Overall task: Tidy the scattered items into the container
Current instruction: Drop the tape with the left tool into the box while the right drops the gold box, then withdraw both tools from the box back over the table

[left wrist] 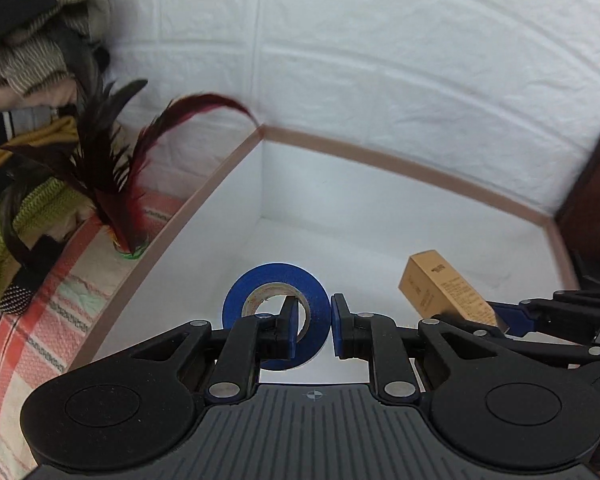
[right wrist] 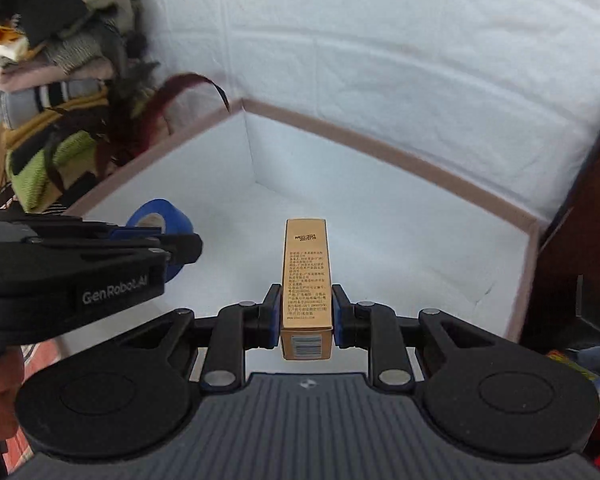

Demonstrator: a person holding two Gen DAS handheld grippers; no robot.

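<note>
Blue tape roll upright on edge, tan carton (printed text), both over white box

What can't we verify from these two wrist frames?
- Left wrist view: underside of the blue tape roll is behind the left gripper; whether it touches the container floor is unclear.
- Right wrist view: near end of the tan box hangs in the right gripper; its print is too small to read.
- Both views: container's near wall is hidden by the grippers.
</note>
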